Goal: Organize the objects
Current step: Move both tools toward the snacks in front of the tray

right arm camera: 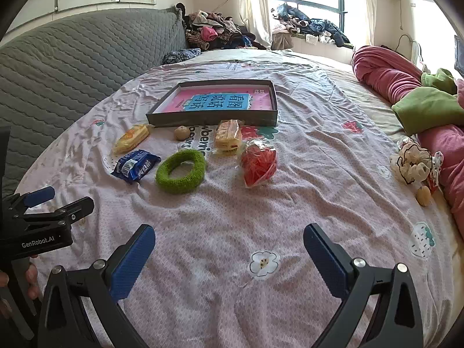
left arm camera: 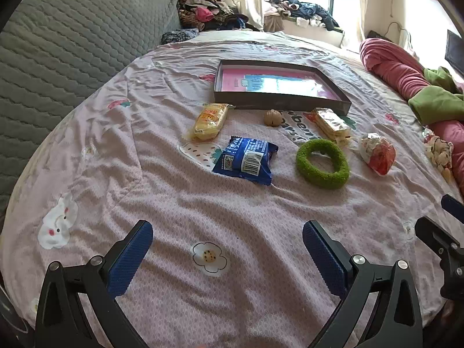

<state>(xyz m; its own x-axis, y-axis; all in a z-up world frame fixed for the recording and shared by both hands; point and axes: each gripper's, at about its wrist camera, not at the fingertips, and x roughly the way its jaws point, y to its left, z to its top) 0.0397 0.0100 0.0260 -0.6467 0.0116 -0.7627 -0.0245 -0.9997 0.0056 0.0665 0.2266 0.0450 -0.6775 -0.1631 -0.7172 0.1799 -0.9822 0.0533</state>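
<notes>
On the pink bedsheet lies a shallow dark box [left arm camera: 278, 103] [right arm camera: 208, 120] with a pink and blue sheet inside. In front of it sit a yellow snack pack [left arm camera: 209, 121] [right arm camera: 131, 139], a small tan ball [left arm camera: 272, 117] [right arm camera: 180, 132], a second yellow snack pack [left arm camera: 332, 126] [right arm camera: 229, 137], a blue snack packet [left arm camera: 246, 159] [right arm camera: 136, 166], a green fuzzy ring [left arm camera: 322, 163] [right arm camera: 180, 171] and a red bag [left arm camera: 378, 153] [right arm camera: 258, 165]. My left gripper [left arm camera: 227, 256] is open over bare sheet, well short of them. My right gripper [right arm camera: 229, 256] is open too, holding nothing.
A grey quilted headboard [left arm camera: 72, 46] rises on the left. Rolled pink and green bedding [right arm camera: 420, 101] lies along the right side, with a cream scrunchie [right arm camera: 411, 165] and a second tan ball [right arm camera: 423, 195] beside it. Clothes [right arm camera: 214, 33] are heaped behind the bed by the window.
</notes>
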